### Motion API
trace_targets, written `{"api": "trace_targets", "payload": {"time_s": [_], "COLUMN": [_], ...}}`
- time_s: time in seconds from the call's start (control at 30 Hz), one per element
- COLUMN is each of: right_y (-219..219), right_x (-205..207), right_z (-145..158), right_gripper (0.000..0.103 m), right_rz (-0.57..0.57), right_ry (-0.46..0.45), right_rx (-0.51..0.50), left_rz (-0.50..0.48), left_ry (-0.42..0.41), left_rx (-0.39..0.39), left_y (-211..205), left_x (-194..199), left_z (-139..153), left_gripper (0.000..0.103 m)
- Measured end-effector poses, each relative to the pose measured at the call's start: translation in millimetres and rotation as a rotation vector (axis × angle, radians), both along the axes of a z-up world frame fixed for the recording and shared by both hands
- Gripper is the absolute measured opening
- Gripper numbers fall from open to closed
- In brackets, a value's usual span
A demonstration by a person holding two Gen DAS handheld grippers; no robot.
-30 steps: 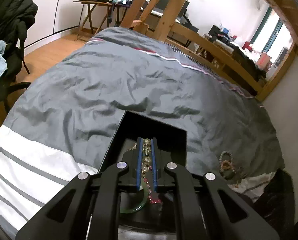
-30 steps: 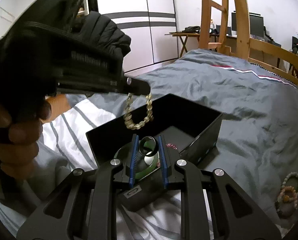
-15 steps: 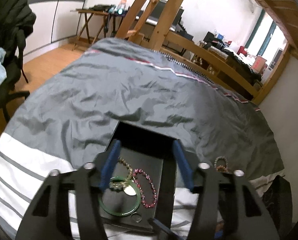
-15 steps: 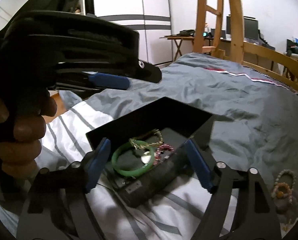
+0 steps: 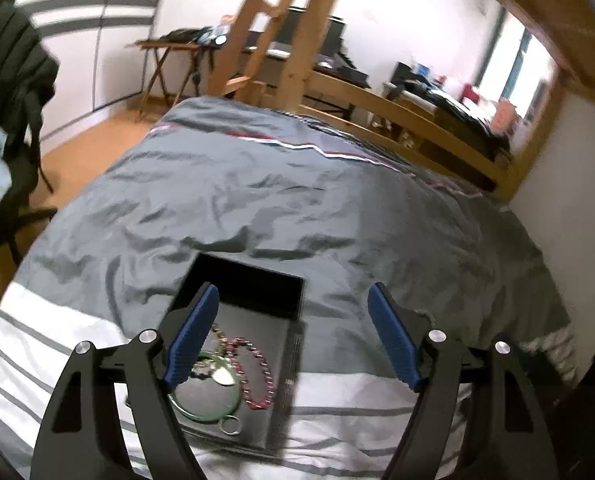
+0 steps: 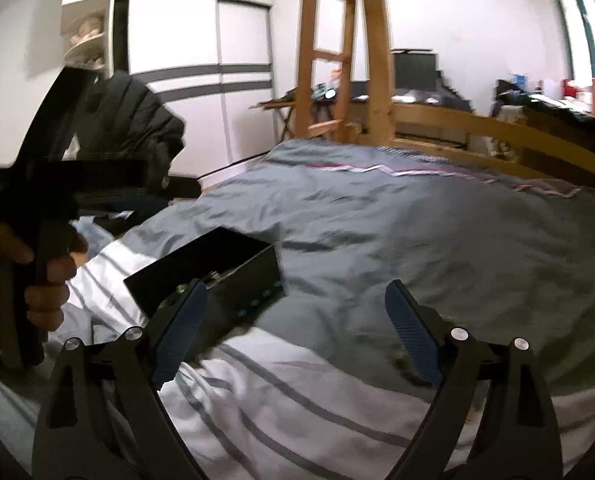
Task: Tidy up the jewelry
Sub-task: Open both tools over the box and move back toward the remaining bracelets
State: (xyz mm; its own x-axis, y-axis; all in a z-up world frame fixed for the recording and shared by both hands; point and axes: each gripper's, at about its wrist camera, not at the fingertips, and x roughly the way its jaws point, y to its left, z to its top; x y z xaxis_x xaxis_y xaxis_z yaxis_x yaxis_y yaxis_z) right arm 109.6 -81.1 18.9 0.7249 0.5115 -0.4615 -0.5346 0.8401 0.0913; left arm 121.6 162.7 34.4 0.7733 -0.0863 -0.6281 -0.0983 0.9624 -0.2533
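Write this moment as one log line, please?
left gripper: open, above black box | right gripper: open, beside box | in box: green bangle, pink bead bracelet | bed: grey cover

Setting is a home bedroom: a bed under a rumpled grey duvet with white stripes [image 5: 281,184], a light wooden loft-bed ladder [image 6: 337,48], white sliding wardrobe doors with grey bands [image 6: 201,92], and a cluttered desk [image 6: 409,100].

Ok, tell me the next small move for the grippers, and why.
Probably swing the right gripper rightward over the duvet to look for more jewelry. Both grippers are open and empty; the green bangle and pink bead bracelet lie in the black box.
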Motion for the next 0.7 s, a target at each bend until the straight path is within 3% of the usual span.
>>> {"api": "trace_targets", "payload": {"time_s": [0.2, 0.33, 0.5, 0.7], "right_y": [-48, -75, -104, -129], "right_x": [-16, -23, -24, -9], "right_z": [26, 32, 24, -11], "right_gripper": [0.090, 0.091, 0.091, 0.091], "right_rz": [-0.073, -0.101, -0.137, -0.170], "right_ry": [-0.041, -0.046, -0.040, 0.009], "right_rx": [0.002, -0.012, -0.037, -0.057], "left_rz": [-0.069, -0.130, -0.195, -0.262], "left_ry": [-0.017, 0.016, 0.065, 0.099], "left_rx": [0.022, -0.003, 0.124, 0.219], "left_y": [-54, -90, -135, -165], "left_x": [-6, -3, 6, 25], "left_z": [16, 5, -17, -41], "left_gripper": [0.081, 0.082, 0.082, 0.082]}}
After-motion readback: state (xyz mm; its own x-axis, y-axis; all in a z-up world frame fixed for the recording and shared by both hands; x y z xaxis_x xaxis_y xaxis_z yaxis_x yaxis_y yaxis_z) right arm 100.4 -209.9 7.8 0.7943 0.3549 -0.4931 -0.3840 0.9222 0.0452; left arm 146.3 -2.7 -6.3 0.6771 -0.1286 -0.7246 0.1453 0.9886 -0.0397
